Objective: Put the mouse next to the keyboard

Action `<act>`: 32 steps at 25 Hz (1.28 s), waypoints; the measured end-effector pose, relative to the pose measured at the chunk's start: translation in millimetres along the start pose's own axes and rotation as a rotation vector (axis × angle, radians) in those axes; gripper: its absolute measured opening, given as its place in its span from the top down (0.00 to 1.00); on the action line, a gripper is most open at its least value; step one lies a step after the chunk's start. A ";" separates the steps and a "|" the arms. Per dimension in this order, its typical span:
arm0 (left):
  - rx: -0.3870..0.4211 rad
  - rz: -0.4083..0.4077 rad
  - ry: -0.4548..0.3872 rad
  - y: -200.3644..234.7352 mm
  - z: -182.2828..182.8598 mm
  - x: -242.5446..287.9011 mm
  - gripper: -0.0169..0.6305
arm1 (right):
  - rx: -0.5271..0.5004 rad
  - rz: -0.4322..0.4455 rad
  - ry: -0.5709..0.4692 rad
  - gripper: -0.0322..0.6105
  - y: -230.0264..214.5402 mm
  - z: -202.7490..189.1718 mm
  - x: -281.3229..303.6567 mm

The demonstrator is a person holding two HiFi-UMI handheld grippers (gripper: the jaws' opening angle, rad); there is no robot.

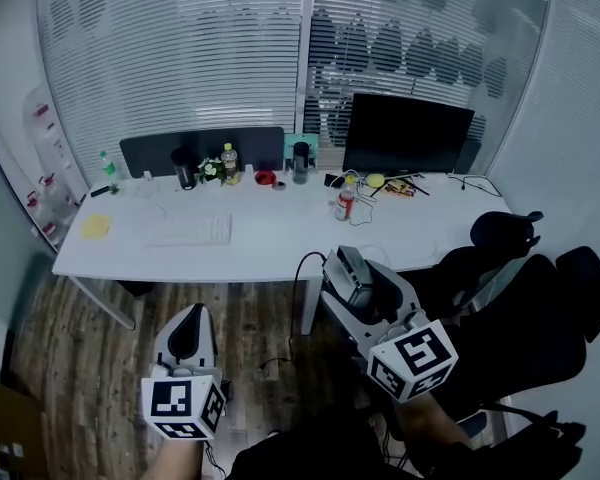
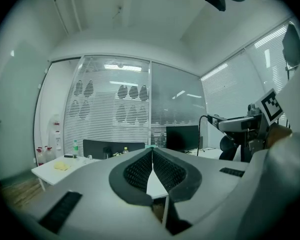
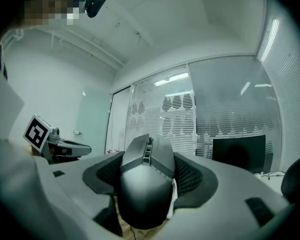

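Plainly, the right tool [image 1: 344, 262] is clamped on the mouse [image 3: 144, 181]: its jaws stand wide, one pad against each flank, and the dark body fills the gap with its wheel end pointing away from the camera. In the head view the mouse sits at about 5 o'clock from the picture's middle, off the tabletop [image 1: 280, 240], just short of its near edge and above the wooden floor [image 1: 250, 318]. A black cable [image 1: 299, 288] arcs down beside it. The keyboard [image 1: 190, 230] lies flat on the tabletop, at about 10 o'clock from the mouse and well apart from it. A yellow pad [image 1: 96, 227] lies at 9 o'clock from the keyboard. A red can [image 1: 344, 206] stands at 12 o'clock from the mouse, and a dark monitor [image 1: 408, 133] stands at the back, at 1 o'clock from the can. Bottles [image 1: 229, 163] and a dark cup [image 1: 300, 161] line the rear edge. The left tool [image 2: 152, 152] is empty, its jaw tips meeting with only a slim wedge of gap behind them; it hangs at 7 o'clock in the head view, above the floor. Black chairs [image 1: 520, 298] crowd the 4 o'clock side
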State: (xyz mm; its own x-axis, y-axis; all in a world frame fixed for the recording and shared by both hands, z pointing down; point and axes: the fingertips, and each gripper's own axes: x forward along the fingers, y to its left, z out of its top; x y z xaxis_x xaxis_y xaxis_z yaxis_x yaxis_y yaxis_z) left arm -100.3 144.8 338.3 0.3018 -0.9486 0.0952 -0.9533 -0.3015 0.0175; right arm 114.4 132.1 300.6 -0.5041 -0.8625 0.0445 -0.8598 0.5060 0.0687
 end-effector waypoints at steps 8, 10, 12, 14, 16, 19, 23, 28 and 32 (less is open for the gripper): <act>0.055 0.071 0.011 26.8 -1.9 27.8 0.93 | 0.021 0.041 -0.009 0.49 -15.7 -7.3 50.6; 0.040 0.096 0.007 37.6 -0.5 39.4 0.93 | 0.026 0.062 -0.016 0.49 -23.1 -7.1 69.8; 0.031 0.114 0.004 46.8 2.4 52.4 0.93 | 0.024 0.086 -0.025 0.49 -29.4 -5.1 89.1; 0.034 0.139 0.005 56.7 6.6 68.2 0.93 | 0.017 0.113 -0.032 0.49 -35.5 -1.7 110.1; 0.033 0.161 0.007 66.1 8.8 87.2 0.93 | 0.013 0.141 -0.039 0.49 -42.5 0.7 132.4; 0.029 0.163 0.020 71.2 6.9 118.8 0.93 | 0.008 0.172 -0.045 0.49 -57.2 0.1 161.8; 0.023 0.181 0.034 77.9 8.8 156.0 0.93 | 0.017 0.204 -0.039 0.49 -79.8 -0.1 196.6; 0.015 0.208 0.081 91.6 27.7 202.3 0.93 | 0.049 0.235 -0.003 0.49 -109.5 9.8 244.8; 0.017 0.221 0.078 89.4 15.1 219.9 0.93 | 0.050 0.249 -0.014 0.49 -120.2 -4.0 256.4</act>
State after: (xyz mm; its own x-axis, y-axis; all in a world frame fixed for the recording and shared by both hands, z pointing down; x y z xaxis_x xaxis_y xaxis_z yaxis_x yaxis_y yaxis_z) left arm -119.0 -92.1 345.8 0.0835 -0.9816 0.1716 -0.9955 -0.0898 -0.0293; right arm 88.8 -149.8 307.7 -0.7018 -0.7113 0.0396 -0.7116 0.7026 0.0079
